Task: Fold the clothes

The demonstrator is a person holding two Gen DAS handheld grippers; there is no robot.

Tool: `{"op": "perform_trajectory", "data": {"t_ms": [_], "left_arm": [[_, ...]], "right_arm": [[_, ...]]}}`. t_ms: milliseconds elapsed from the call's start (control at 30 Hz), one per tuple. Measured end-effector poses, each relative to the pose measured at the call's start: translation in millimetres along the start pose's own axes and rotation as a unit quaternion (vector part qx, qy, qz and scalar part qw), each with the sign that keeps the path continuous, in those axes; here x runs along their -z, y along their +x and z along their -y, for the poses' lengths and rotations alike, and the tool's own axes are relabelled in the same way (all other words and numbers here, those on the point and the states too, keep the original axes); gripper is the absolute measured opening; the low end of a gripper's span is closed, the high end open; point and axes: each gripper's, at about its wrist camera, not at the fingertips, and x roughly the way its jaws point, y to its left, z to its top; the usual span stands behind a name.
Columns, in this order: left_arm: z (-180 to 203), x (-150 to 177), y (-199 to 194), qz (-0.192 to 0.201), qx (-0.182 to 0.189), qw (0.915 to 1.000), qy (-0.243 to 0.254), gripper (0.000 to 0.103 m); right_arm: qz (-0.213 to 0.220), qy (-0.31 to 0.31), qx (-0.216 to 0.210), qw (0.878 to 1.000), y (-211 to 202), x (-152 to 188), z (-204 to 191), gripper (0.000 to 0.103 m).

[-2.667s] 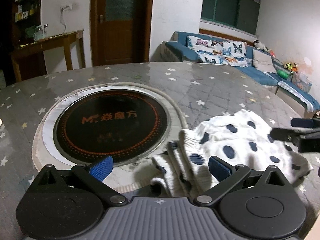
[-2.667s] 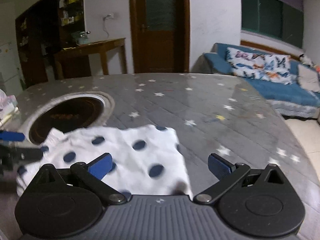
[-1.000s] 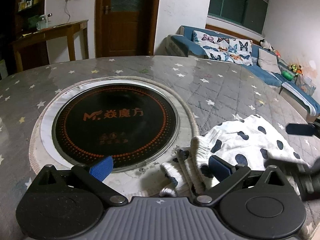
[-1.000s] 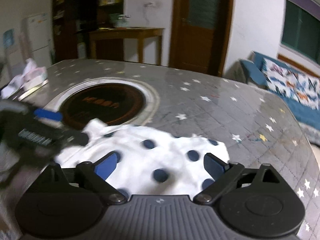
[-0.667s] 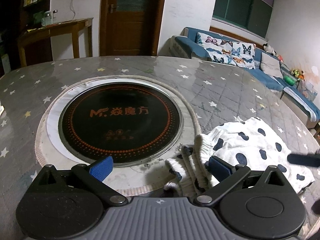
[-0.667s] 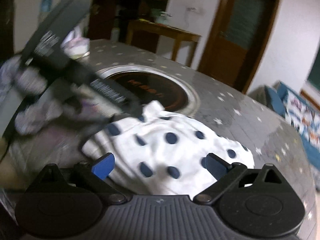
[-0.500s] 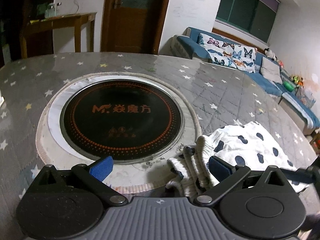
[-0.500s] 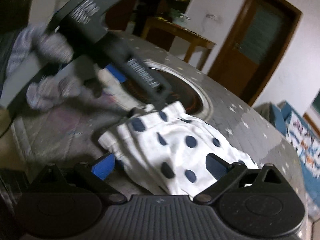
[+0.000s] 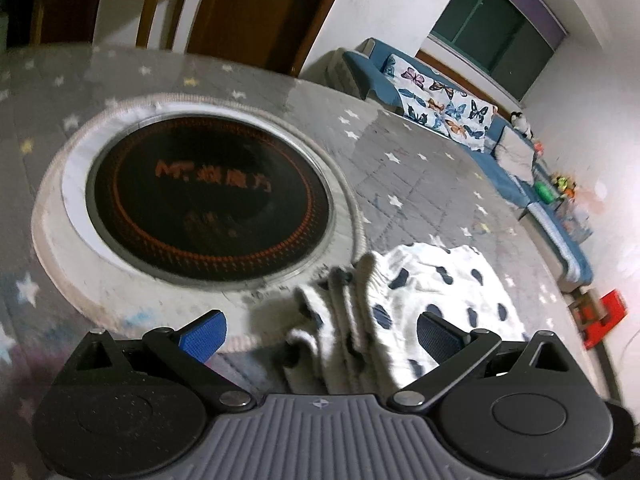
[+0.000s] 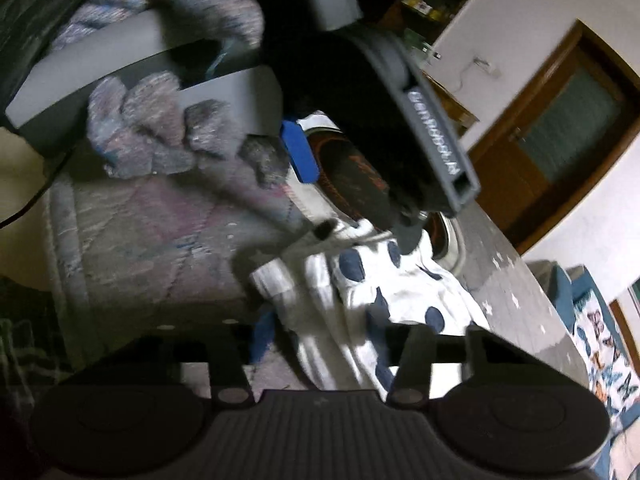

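A: While the right tongs [image 10: 320, 332] are closing, the cloth [image 10: 400, 280] sits bunched between them. Blur hides if they pinch it yet.

B: And the left tongs [image 9: 320, 332]?

A: Wide. The cloth's thick rim lies between them, not pinched.

B: Where's the cloth?

A: On the table [image 9: 420, 168], at five o'clock from the hob [image 9: 208, 200], just beside its pale ring.

B: What could go wrong?

A: I think the right tongs may grab only the top layer. Then the rest sags and the fold goes crooked. The left tongs hang at twelve o'clock from them, very near, so they could bump. With that end loose, a pull may drag the whole cloth.
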Motion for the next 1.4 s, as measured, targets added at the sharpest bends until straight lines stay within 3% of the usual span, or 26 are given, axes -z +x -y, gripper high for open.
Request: {"op": "perform_trajectory", "data": {"t_ms": [167,333,433,600,733,900,967,1133,1200,1400], "left_arm": [[-8.9,5.6,-4.0,-0.014,0.024,0.9983,-0.052,0.103],[-17.2,15.5,-10.6,-0.026,0.066,0.9916,-0.108,0.103],[-19.2,20.3,-9.9,-0.038,0.101,0.9825,-0.152,0.103],[-21.2,29.8,-3.1,-0.064,0.152,0.9602,-0.226,0.103],[-20.7,33.5,4.1,-0.072,0.157,0.9533,-0.248,0.103],[-16.3,26.0,13.5,-0.067,0.156,0.9560,-0.240,0.100],[-17.4,24.5,18.0,-0.065,0.159,0.9555,-0.240,0.092],[-26.2,25.5,25.3,-0.065,0.158,0.9553,-0.242,0.057],[-28.3,25.4,27.8,-0.063,0.154,0.9568,-0.238,0.049],[-21.7,22.3,29.8,-0.061,0.143,0.9651,-0.210,0.048]], "right_arm": [[0.021,0.029,-0.002,0.999,-8.5,-0.2,8.8,0.026],[0.044,0.067,0.002,0.997,-17.5,-0.5,24.8,0.021],[0.052,0.085,0.002,0.995,-19.2,-0.7,32.5,0.021],[0.061,0.102,0.004,0.993,-23.1,1.5,33.7,0.020],[0.068,0.108,0.002,0.992,-24.2,1.5,34.0,0.020],[0.074,0.106,-0.006,0.992,-23.8,4.2,33.5,0.019],[0.075,0.105,-0.009,0.992,-23.7,5.5,31.5,0.019],[0.073,0.107,-0.019,0.991,-24.3,9.8,28.5,0.018],[0.071,0.109,-0.024,0.991,-24.2,11.4,27.8,0.018],[0.073,0.115,-0.032,0.990,-22.8,13.2,26.7,0.018]]}}
